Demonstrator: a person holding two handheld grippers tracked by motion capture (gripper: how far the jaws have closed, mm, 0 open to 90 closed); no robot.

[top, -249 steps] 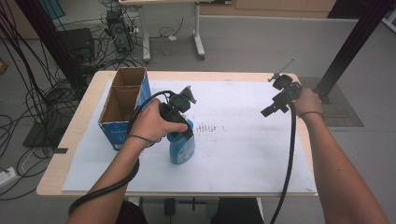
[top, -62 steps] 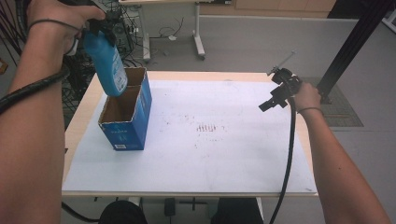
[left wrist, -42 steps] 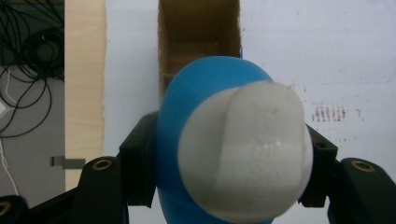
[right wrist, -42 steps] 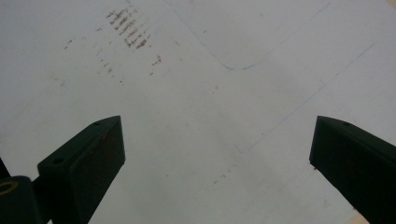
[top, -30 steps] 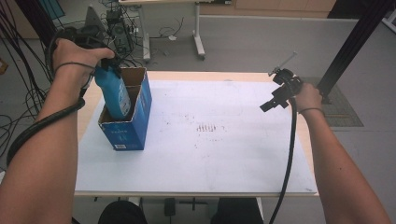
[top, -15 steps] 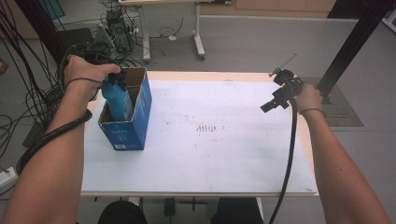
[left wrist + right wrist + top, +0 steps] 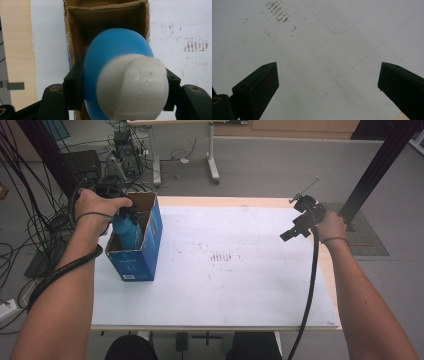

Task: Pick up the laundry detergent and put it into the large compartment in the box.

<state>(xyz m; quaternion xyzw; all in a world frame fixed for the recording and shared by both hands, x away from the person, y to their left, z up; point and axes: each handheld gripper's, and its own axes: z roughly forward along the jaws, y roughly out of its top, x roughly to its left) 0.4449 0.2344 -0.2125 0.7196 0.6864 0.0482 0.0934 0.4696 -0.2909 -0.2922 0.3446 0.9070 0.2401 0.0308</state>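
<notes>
Bottle (image 7: 117, 62) pinched between my left gripper's (image 7: 120, 87) jaws, half inside the box (image 7: 150, 235); left gripper view reveals its white cap (image 7: 132, 87).

high cam overlooks table (image 7: 225, 285); claw cams close, facing its sheet.

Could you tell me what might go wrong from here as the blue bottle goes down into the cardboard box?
The left gripper is shut on the blue bottle, partly inside the narrow cardboard box; its fingers could catch the box's rim. The box stands near the table edge, so a sideways push might tip it. Releasing now could drop the bottle hard.
</notes>
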